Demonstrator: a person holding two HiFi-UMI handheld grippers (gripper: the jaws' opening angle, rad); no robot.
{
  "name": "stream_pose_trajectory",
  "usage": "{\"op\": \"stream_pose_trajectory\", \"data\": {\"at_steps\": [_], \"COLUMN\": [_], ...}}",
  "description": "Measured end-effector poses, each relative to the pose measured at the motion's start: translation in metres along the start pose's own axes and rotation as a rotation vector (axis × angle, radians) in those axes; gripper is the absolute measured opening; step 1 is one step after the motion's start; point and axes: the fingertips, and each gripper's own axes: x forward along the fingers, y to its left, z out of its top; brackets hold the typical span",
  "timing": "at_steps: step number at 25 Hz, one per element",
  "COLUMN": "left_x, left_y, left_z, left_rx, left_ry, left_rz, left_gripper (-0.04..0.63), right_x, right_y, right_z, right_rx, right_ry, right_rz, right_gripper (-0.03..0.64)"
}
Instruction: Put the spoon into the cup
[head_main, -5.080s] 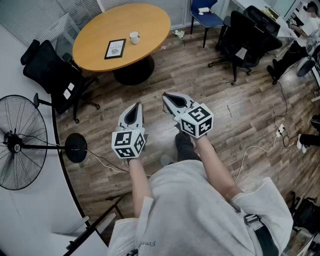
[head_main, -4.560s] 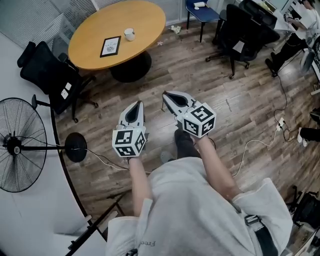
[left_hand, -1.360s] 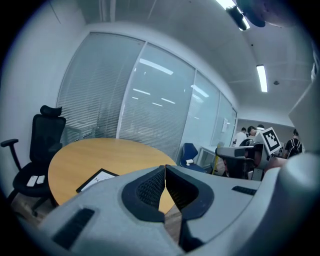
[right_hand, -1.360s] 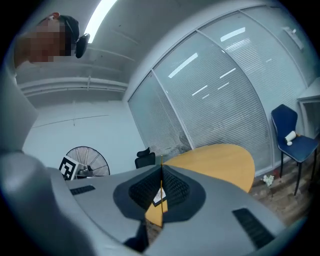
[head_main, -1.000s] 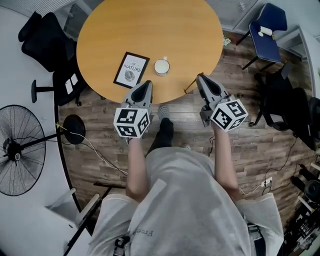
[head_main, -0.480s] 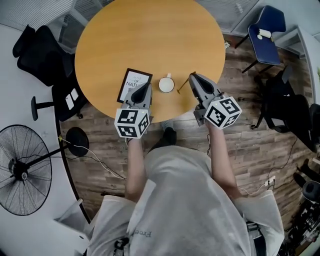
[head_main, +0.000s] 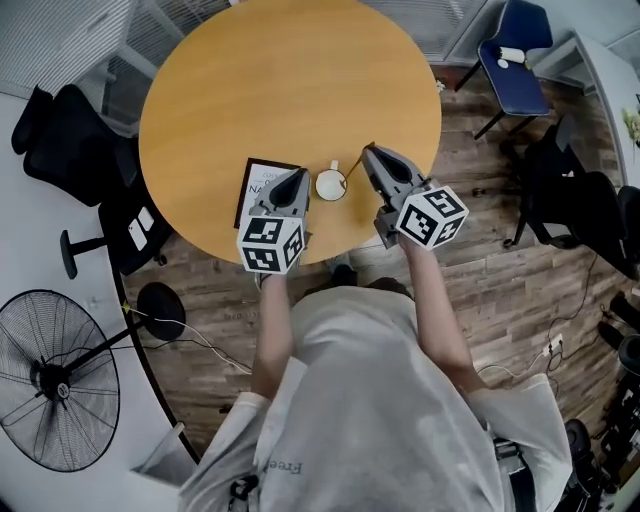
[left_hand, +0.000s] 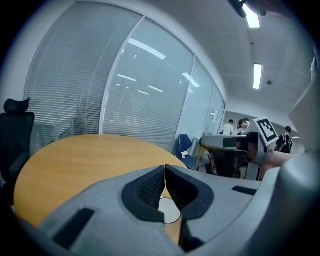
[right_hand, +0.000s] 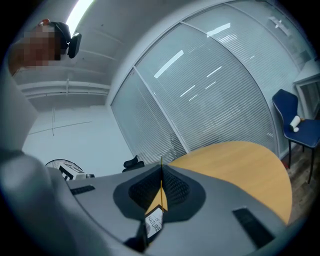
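A white cup (head_main: 330, 185) stands near the front edge of the round wooden table (head_main: 290, 80). My right gripper (head_main: 367, 150) is just right of the cup, shut on a thin spoon (head_main: 356, 167) whose free end slants down-left towards the cup's rim. In the right gripper view the spoon (right_hand: 161, 187) shows as a thin yellow strip pinched between the jaws of the right gripper (right_hand: 161, 167). My left gripper (head_main: 298, 172) is shut with nothing in it, over a framed card (head_main: 258, 190) left of the cup. The cup (left_hand: 169, 211) shows just below the left gripper (left_hand: 165, 167).
Black office chairs (head_main: 65, 135) stand left of the table, another black chair (head_main: 575, 205) at the right, and a blue chair (head_main: 510, 60) at the far right. A floor fan (head_main: 60, 390) and a cable (head_main: 205, 345) are at the lower left. The table's far half is bare wood.
The person has walked up to the table, so both grippers now hang over its front edge. The right gripper with the spoon has come closer to the cup.
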Motion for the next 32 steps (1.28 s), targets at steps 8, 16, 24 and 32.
{"op": "stream_pose_trajectory", "data": {"at_steps": [8,16,24,32], "left_x": [0.013,0.011,0.007,-0.001], "left_y": [-0.013,-0.02,-0.011,-0.003], "left_z": [-0.009,-0.022,-0.019,-0.032], "left_rx": [0.017,0.025,0.02,0.017], "left_ry": [0.031,0.049,0.042,0.074], "left_rz": [-0.056,-0.087,-0.061,-0.053], "left_gripper": [0.009,0.009,0.009,0.009], "right_x": [0.007,0.015,0.021,0.027], "right_y": [-0.003,-0.003,-0.011,-0.018], "right_z": [-0.013,-0.027,-0.043,-0.06], "right_rx": [0.01,0.01,0.01,0.052], "right_ry": [0.018,0.054,0.061,0.058], "right_rz": [-0.013,-0.006,-0.06,-0.085], "right_gripper": [0.003,0.003,0.003,0.003]}}
